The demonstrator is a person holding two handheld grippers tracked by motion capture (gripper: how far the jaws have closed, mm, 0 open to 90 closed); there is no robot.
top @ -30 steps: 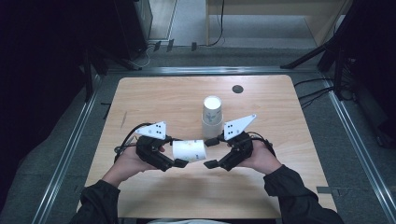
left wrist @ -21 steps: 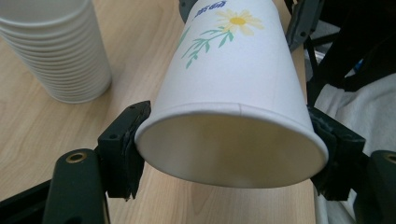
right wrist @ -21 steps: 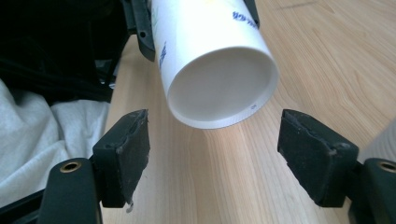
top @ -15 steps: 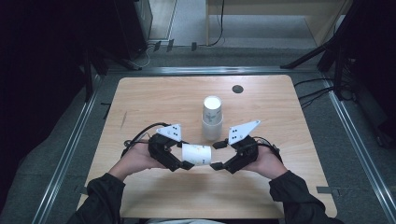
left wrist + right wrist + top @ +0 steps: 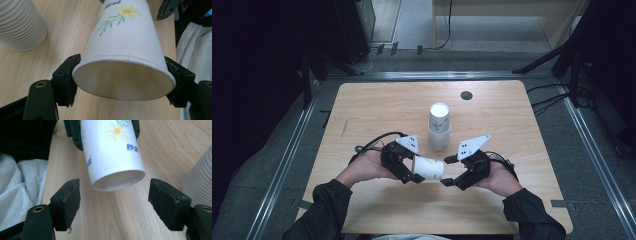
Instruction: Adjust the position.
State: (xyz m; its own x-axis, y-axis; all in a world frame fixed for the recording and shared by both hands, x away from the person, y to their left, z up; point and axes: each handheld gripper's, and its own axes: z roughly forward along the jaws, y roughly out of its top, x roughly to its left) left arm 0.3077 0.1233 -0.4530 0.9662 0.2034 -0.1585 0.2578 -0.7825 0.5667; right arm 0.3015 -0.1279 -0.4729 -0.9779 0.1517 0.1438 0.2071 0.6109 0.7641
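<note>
Paper cup (image 5: 429,168) with a daisy print lies on its side in the high view, held above the near part of the table (image 5: 362,100) between the two hands. The left tongs (image 5: 408,170) clamp its wide rim end, while the right tongs (image 5: 451,171) sit just beside its narrow base, apart from it. A stack of ribbed white cups (image 5: 439,126) stands upright just behind them.

In the left gripper view, the left tongs (image 5: 122,80) are clenched on the paper cup (image 5: 125,50): both black pads press the wall just behind the open rim, the mouth facing the camera, the base pointing away. The ribbed stack (image 5: 20,25) stands at upper left.

In the right gripper view, the right tongs (image 5: 113,197) are released, spread wide to either side of the cup's base (image 5: 118,180), touching nothing. The cup (image 5: 112,150) runs back to the left tongs (image 5: 75,132) gripping it.
</note>
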